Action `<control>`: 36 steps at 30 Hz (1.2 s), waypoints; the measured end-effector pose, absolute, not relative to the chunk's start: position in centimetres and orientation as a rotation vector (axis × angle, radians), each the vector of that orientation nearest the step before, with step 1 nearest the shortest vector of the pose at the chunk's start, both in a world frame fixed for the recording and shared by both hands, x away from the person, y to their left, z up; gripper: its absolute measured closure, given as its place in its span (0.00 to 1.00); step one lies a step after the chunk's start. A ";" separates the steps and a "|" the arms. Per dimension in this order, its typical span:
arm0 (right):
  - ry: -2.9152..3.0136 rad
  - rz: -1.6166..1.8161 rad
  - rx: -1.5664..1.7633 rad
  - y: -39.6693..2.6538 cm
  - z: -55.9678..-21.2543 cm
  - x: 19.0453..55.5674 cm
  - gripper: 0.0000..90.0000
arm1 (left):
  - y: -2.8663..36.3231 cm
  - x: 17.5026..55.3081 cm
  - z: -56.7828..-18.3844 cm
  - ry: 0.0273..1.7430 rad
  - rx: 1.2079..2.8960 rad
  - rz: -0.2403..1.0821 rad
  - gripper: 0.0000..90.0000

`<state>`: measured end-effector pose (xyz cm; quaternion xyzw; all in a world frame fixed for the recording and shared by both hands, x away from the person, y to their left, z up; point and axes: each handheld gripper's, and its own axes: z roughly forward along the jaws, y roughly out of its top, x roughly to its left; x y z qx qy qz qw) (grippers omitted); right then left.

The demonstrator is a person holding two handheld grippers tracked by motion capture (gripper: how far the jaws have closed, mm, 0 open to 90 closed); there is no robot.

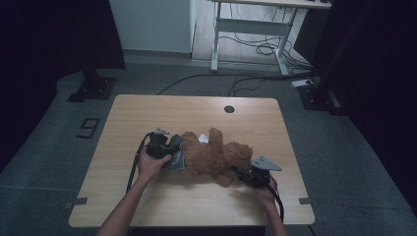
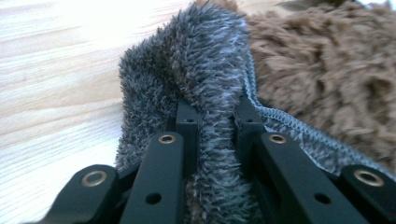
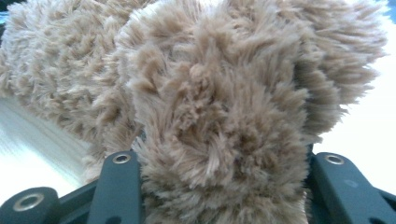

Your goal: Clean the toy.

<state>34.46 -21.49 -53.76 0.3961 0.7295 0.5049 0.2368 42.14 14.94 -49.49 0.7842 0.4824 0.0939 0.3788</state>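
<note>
A brown teddy bear [image 1: 216, 157] lies on its side in the middle of the wooden table [image 1: 196, 113]. At its left end is a piece of grey furry fabric [image 1: 178, 160] with a stitched edge. My left gripper [image 1: 176, 153] is shut on a fold of this grey fabric [image 2: 196, 70], which stands pinched between the jaws of the left gripper [image 2: 215, 114], with the bear's brown fur [image 2: 327, 70] just beyond. At the bear's right end my right gripper [image 1: 241, 174] is shut on a plush limb [image 3: 219, 116]. Its fur bulges over the right gripper [image 3: 224, 154] and hides the fingertips.
A round cable hole [image 1: 229, 108] sits near the table's far edge. A white tag [image 1: 203, 138] lies by the bear's top. Tape marks [image 1: 77, 201] sit at the front corners. Beyond the table stand a white desk frame [image 1: 255, 24] and floor cables [image 1: 255, 78].
</note>
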 end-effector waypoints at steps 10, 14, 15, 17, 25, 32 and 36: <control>1.993 1.375 1.085 -20.7 -53.4 36.6 0.56 | 14.0 45.3 -48.9 1.249 1.935 0.273 0.86; 1.980 1.358 1.075 -20.5 -53.4 38.0 0.56 | 14.3 46.3 -48.5 1.256 1.929 0.266 0.86; 1.976 1.363 1.071 -20.5 -53.5 38.3 0.56 | 14.4 46.4 -48.2 1.253 1.927 0.270 0.86; 1.974 1.371 1.060 -20.7 -53.7 38.6 0.56 | 14.8 46.4 -47.5 1.240 1.909 0.268 0.86; 1.977 1.352 0.988 -20.8 -53.8 38.7 0.55 | 12.6 45.3 -42.9 1.081 1.879 0.280 0.85; 1.986 1.367 0.954 -21.0 -54.1 38.1 0.52 | 7.9 45.6 -43.9 1.042 1.997 0.220 0.84; 1.995 1.365 0.939 -21.0 -54.2 37.9 0.51 | 7.5 45.7 -44.8 1.066 2.015 0.195 0.85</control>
